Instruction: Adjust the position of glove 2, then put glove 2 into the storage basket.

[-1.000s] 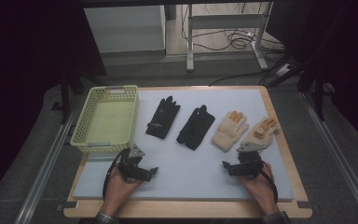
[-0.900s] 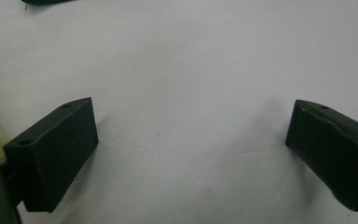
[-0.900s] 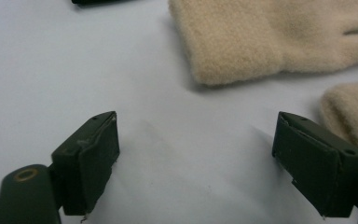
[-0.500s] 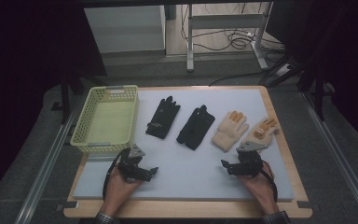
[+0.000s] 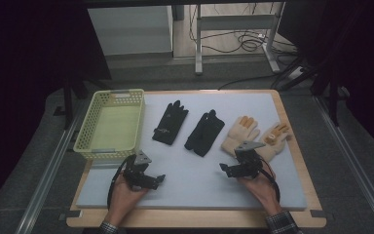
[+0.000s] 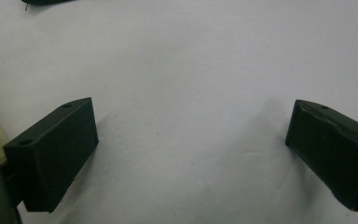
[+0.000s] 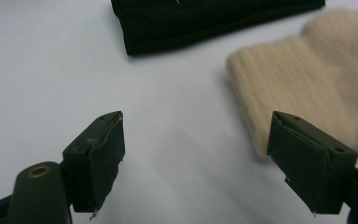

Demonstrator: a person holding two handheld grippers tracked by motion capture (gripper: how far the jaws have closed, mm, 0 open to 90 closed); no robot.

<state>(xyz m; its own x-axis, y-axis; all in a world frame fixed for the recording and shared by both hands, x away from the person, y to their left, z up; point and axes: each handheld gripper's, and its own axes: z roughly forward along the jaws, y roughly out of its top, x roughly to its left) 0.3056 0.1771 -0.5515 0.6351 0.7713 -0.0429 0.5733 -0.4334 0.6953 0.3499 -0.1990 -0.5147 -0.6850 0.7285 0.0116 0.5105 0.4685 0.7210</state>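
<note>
In the high view, the right gripper [image 5: 228, 170] is seen shifted slightly left since a second ago, below the cream glove [image 5: 240, 132] at centre right; the left gripper [image 5: 157, 179] is unmoved. In the left gripper view, wide jaws over bare mat [image 6: 182, 70] are shown. In the right gripper view, wide, empty jaws are shown, the cream glove's cuff [image 7: 303, 79] beside one.
</note>
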